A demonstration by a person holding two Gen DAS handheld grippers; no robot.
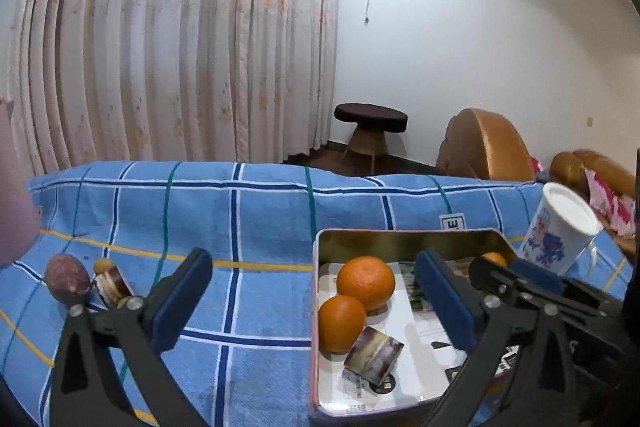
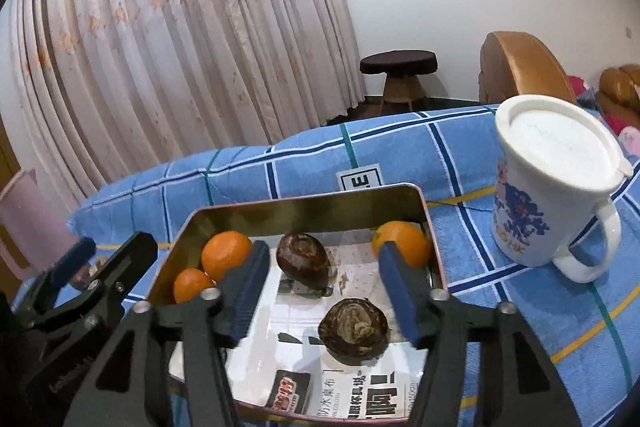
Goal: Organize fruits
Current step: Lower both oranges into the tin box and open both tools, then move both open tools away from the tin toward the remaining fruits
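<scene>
A metal tin tray (image 1: 400, 237) (image 2: 304, 205) lined with newspaper sits on a blue checked cloth. It holds two oranges at the left (image 1: 365, 282) (image 2: 226, 254), a third orange at the far right corner (image 2: 404, 242), two dark brown water chestnuts (image 2: 303, 259) (image 2: 354, 325) and a cut sugarcane piece (image 1: 374, 354). My left gripper (image 1: 316, 301) is open and empty over the tray's left edge. My right gripper (image 2: 324, 293) is open and empty above the tray, astride the chestnuts. A purple-brown round fruit (image 1: 67, 279) and another sugarcane piece (image 1: 113, 283) lie on the cloth at the left.
A white lidded mug (image 2: 556, 195) (image 1: 560, 231) with a blue print stands just right of the tray. A pink object (image 2: 24, 223) is at the far left. Curtains, a stool (image 1: 370, 123) and brown sofas stand behind the table.
</scene>
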